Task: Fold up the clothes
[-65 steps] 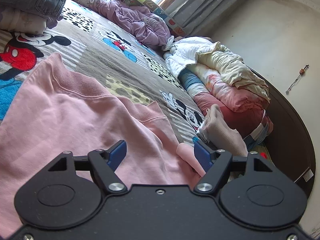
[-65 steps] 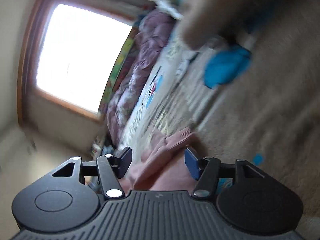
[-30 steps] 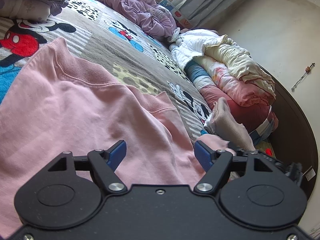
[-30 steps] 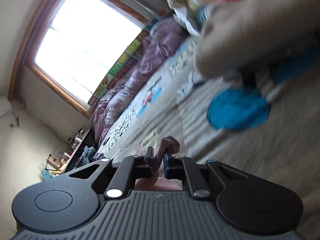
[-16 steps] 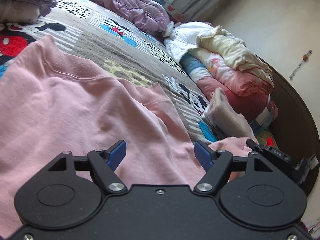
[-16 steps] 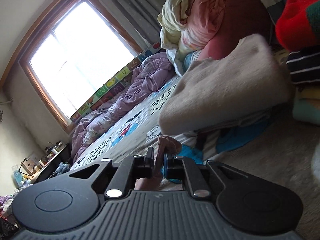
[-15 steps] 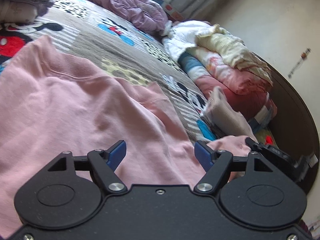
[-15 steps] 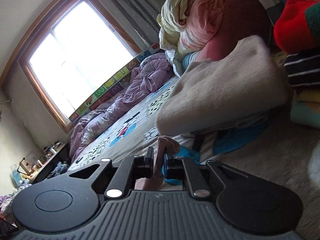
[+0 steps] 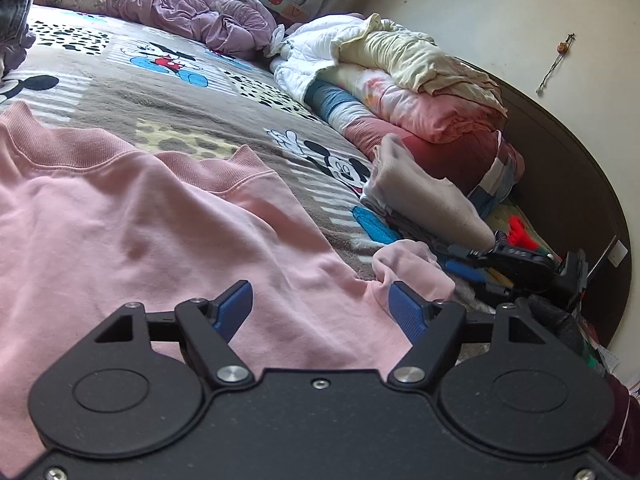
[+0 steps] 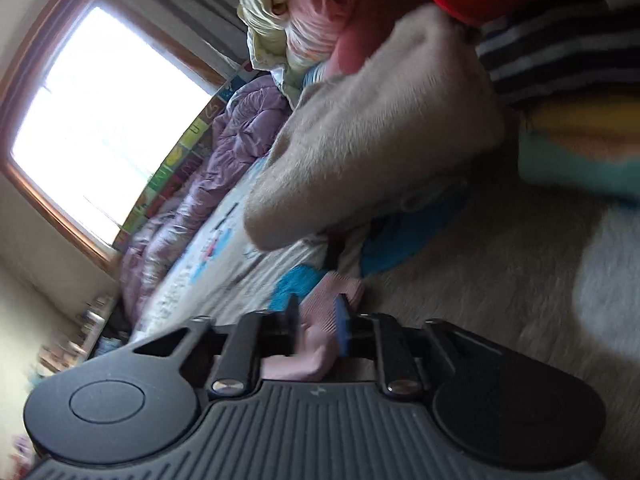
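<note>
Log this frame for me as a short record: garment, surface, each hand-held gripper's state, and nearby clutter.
garment: pink sweatshirt, spread across the bed, not yet folded
surface: cartoon-print blanket
left hand-held gripper: open, poised over the sweatshirt, gripping nothing
right hand-held gripper: jaws opening, pink sleeve cuff between them
nearby clutter: beige folded garment; bedding pile by the headboard; purple quilt under the window
image quality: right wrist view blurred

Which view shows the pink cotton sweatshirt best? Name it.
The left wrist view: the pink cotton sweatshirt lies spread out there, collar and sleeve cuff visible. The right wrist view shows only a blurred bunch of it between the opening claw's jaws.
</note>
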Demonstrator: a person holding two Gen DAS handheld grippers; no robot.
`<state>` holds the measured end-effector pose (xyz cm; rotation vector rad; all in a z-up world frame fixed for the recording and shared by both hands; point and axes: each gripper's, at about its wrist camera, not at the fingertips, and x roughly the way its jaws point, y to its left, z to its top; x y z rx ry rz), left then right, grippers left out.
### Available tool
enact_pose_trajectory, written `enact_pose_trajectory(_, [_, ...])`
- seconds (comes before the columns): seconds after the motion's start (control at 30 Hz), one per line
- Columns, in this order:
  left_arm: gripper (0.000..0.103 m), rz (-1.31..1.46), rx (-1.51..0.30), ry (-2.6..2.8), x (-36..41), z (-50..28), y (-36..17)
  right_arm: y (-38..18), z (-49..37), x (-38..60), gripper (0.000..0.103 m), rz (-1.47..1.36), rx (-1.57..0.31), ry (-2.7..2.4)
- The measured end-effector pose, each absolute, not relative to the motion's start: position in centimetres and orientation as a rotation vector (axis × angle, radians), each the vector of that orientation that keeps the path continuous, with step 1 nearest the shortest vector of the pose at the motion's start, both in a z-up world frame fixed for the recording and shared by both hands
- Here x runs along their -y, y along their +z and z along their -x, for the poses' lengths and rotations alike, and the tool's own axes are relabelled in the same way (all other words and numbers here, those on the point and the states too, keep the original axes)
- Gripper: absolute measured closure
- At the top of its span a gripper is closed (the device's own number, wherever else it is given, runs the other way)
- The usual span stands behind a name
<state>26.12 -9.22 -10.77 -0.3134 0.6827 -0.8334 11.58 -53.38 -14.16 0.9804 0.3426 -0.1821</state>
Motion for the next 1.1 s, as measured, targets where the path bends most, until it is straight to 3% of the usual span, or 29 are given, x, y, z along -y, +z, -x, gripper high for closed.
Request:
enact_pose_trajectory(0.03, [0.028,0.315,-0.680,-0.834,9.2,-26.1,-10.7,-14.3,-11.6,53.1,0.043,-0.999,-0.350,-0.177])
enact_pose_trajectory(0.27, [0.028,0.317,-0.673,-0.837,9.1,-25.9,-10.5,-14.8,-13.7,51.2,0.045,-0.986,-0.427,-0.185])
enact_pose_trajectory(0.37, [0.028,0.318,-0.675,-0.836,9.1,-26.0,-10.5,-14.7,-14.7,50.4,0.066,-0.913,-0.449,-0.200])
enact_pose_trajectory(0.43, [0.028,0.317,-0.677,-0.835,9.1,-26.1,-10.5,-14.7,-15.2,50.3,0.091,-0.866,-0.466,-0.199])
enact_pose_trajectory(0.47, [0.028,0.316,-0.678,-0.835,9.1,-26.1,-10.5,-14.5,-15.2,50.1,0.093,-0.848,-0.463,-0.202])
enact_pose_trajectory(0.7, [0.028,0.310,-0.680,-0.846,9.2,-26.0,-10.5,-12.2,-12.8,51.2,0.095,-0.764,-0.375,-0.233])
enact_pose_trajectory(0.97, [0.028,0.241,-0.673,-0.876,10.0,-25.3,-10.2,-13.8,-13.4,52.6,0.095,-0.742,-0.446,-0.303])
enact_pose_trajectory(1.07, [0.028,0.168,-0.642,-0.921,10.9,-24.2,-9.7,-13.8,-13.7,52.3,0.091,-0.713,-0.458,-0.328])
enact_pose_trajectory(1.1, [0.028,0.130,-0.625,-0.943,11.3,-23.6,-9.5,-13.8,-13.7,52.3,0.085,-0.712,-0.460,-0.335])
